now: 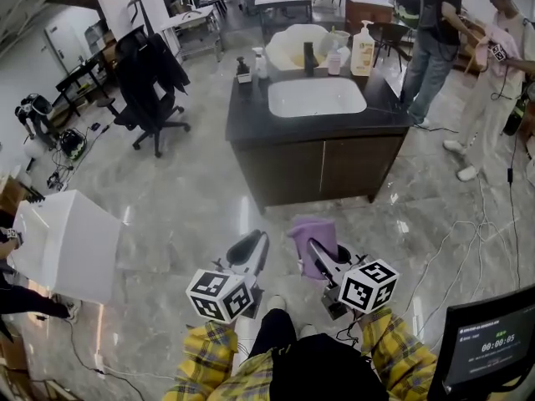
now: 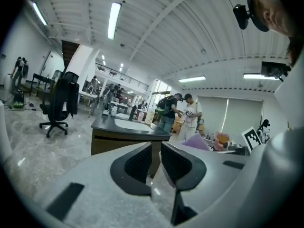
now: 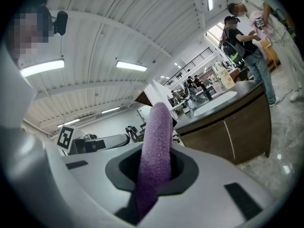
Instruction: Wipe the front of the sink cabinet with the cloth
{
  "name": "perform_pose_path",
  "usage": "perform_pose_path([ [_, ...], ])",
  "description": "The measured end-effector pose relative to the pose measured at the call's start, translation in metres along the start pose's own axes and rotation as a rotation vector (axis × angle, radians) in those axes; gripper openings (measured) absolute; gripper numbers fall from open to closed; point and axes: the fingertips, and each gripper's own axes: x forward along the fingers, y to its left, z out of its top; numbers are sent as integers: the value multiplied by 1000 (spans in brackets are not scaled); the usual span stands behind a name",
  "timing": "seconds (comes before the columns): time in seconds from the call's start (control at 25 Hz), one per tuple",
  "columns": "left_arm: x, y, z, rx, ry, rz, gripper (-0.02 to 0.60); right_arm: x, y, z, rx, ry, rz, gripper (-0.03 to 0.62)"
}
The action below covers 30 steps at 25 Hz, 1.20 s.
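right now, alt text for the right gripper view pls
The right gripper is shut on a purple cloth that stands up between its jaws. Beyond, at right, stands the dark-topped sink cabinet, with two people behind it.

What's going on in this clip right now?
A person stands a little way back from the sink cabinet, with a tool in each hand. The right tool is clamped on a purple cloth. The left tool holds nothing, and its jaws are slightly apart. The cloth is clear of the cabinet front, so wiping has not begun.
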Motion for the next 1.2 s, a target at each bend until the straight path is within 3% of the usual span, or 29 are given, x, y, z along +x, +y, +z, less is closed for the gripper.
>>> perform_pose_path([
  [0.48, 48, 45, -9, -25, 39, -10, 57, 69, -23, -10, -4, 33, -64, 41],
  [1.2, 97, 185, 11, -59, 47, -11, 57, 206, -65, -14, 1, 10, -174, 41],
])
